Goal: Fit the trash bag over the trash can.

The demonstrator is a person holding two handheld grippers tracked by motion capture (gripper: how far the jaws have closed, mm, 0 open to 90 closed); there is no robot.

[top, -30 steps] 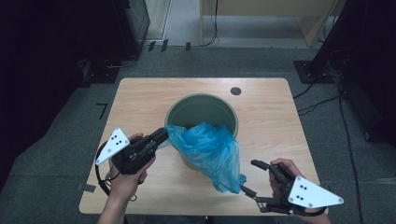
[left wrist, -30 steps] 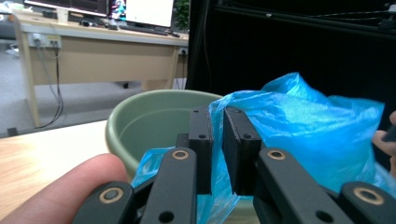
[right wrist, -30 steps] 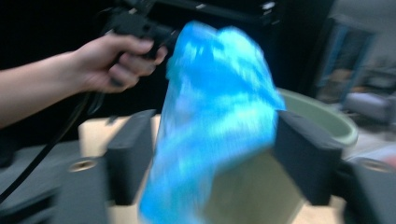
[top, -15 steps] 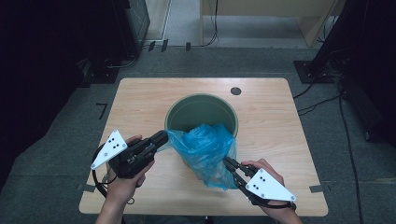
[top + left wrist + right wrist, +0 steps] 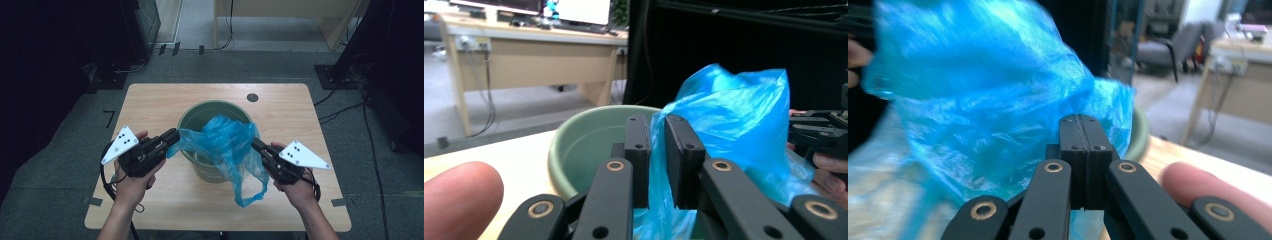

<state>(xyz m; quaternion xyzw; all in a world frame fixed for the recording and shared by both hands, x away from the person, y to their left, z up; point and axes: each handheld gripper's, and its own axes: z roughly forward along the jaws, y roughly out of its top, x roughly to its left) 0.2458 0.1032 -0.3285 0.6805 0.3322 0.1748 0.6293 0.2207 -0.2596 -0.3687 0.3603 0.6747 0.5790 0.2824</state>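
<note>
Two hand-held grippers, left hand-held gripper and right hand-held gripper, pinch one blue bag over one green bucket.

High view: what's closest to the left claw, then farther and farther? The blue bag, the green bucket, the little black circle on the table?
From the left claw:
1. Blue bag, pinched at its tip, just to its right.
2. Green bucket, behind the bag at the table's middle.
3. Black circle, near the table's far edge, to the right.

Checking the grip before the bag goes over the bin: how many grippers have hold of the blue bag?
2. The left gripper pinches the blue bag at its left edge, the right gripper at its right edge, above the green bin.
</note>
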